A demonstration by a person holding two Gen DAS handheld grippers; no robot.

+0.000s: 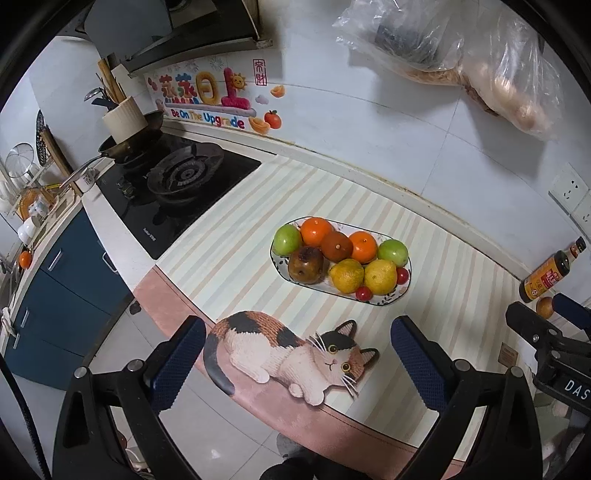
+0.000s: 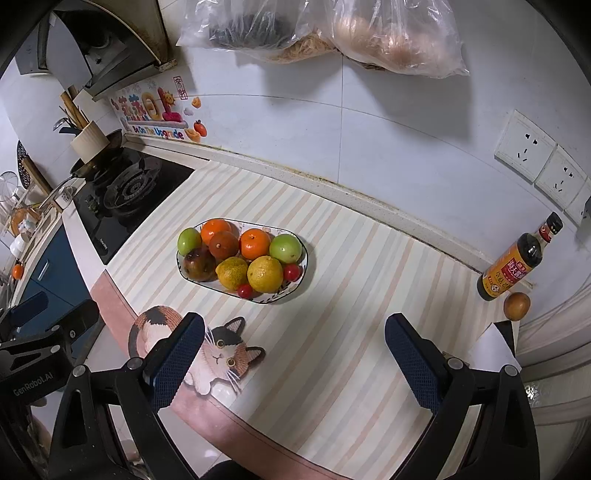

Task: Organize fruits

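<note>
Fruit fills the oval white patterned ceramic plate (image 1: 400, 295) on the striped mat (image 2: 332, 350); left gripper (image 1: 295, 369) and right gripper (image 2: 293, 363) hover spread wide, holding nothing.

striped mat (image 2: 332, 332) covers counter, cat print (image 1: 291, 354) at its front edge | stove (image 1: 177, 192) left, pan (image 1: 129, 147) on far burner | bottle (image 2: 517, 258) right by wall | sockets (image 2: 543, 162) above bottle | plastic bags (image 2: 332, 33) hang on wall | sticker (image 1: 210, 99) behind stove
</note>
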